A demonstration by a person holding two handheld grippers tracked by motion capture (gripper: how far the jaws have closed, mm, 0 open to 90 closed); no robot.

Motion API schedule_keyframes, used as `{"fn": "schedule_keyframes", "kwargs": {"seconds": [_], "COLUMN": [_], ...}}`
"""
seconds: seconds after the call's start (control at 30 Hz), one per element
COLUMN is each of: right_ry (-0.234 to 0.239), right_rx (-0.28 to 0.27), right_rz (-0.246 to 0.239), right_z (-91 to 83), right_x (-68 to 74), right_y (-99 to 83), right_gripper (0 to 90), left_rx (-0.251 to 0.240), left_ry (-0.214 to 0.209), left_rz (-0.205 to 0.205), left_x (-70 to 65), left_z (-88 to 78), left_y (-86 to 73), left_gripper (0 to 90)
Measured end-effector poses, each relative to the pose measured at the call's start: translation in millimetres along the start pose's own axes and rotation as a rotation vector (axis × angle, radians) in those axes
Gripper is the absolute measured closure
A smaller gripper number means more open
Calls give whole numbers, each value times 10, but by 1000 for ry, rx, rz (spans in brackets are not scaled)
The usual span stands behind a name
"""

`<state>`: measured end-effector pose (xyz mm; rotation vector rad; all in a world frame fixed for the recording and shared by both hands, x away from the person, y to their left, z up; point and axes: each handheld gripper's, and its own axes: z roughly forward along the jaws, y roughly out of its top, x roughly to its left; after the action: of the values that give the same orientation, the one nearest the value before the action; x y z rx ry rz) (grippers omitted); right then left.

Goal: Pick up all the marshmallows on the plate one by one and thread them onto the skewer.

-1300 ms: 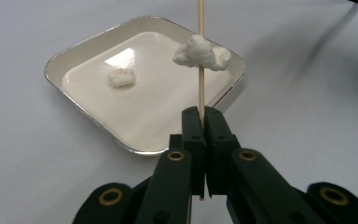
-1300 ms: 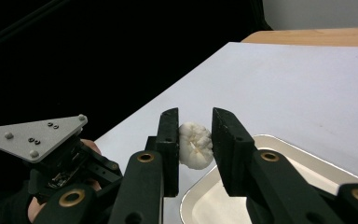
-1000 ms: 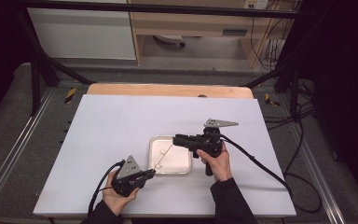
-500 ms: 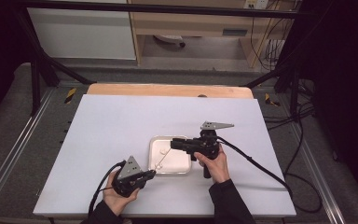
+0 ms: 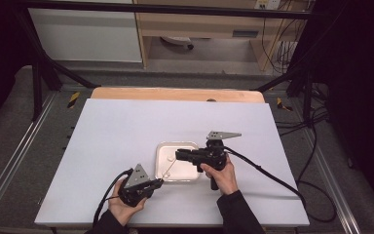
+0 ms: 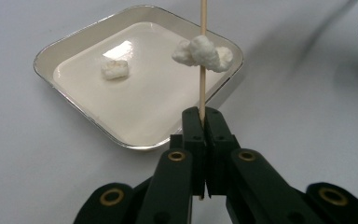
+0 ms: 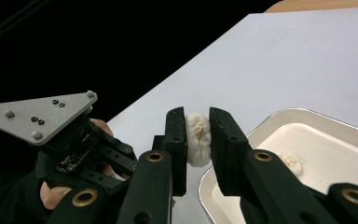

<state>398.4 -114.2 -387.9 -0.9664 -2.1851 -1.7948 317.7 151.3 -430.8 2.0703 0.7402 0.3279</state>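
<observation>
Two tools work over a white worktop (image 5: 126,131), which lies on a wooden board (image 5: 175,94) showing along its far edge; near the worktop's front middle sits a square white tray (image 5: 161,171) with a metallic rim; the right tool (image 5: 179,155), held in the person's right hand (image 5: 221,170), reaches level over the tray from the right; the left tool (image 5: 159,183), held in the left hand (image 5: 126,204), lies just off the tray's near-left corner; in the left gripper view the jaws stand pressed together, clamped on the lower end of a thin wooden skewer (image 6: 203,56); the skewer rises upright in that view over the tray's near corner and carries a white fluffy piece (image 6: 203,52) threaded partway up its shaft; in the right gripper view the jaws have just been closing and their pads press on both sides of a second white piece (image 7: 197,139), held above the tray's edge; a third white piece (image 6: 114,69) lies loose on the tray floor, well apart from the skewer; the right gripper view also shows the left tool and its grey plate (image 7: 39,115) beyond the jaws.
</observation>
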Motion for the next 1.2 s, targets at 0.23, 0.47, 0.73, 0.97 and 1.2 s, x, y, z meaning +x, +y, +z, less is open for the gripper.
{"fn": "schedule_keyframes", "kwargs": {"seconds": [0.23, 0.47, 0.73, 0.97, 1.2], "right_ry": [11, 33, 12, -67, -177], "right_rx": [17, 95, 108, 74, 82], "right_rz": [1, -18, -40, -98, -161], "right_z": [38, 276, 310, 186, 28], "right_x": [10, 87, 104, 136, 61], "right_y": [-46, -160, -182, -105, -143], "right_gripper": [786, 786, 734, 507, 275], "left_rx": [-18, -43, -43, -48, -38], "left_ry": [-9, 8, 11, 10, 13], "left_rz": [3, -19, -25, -47, -46], "left_x": [-5, 13, 22, 74, 103], "left_z": [0, -43, -31, -49, -63], "left_y": [6, 40, 41, 20, 15], "left_gripper": [888, 888, 886, 886, 885]}}
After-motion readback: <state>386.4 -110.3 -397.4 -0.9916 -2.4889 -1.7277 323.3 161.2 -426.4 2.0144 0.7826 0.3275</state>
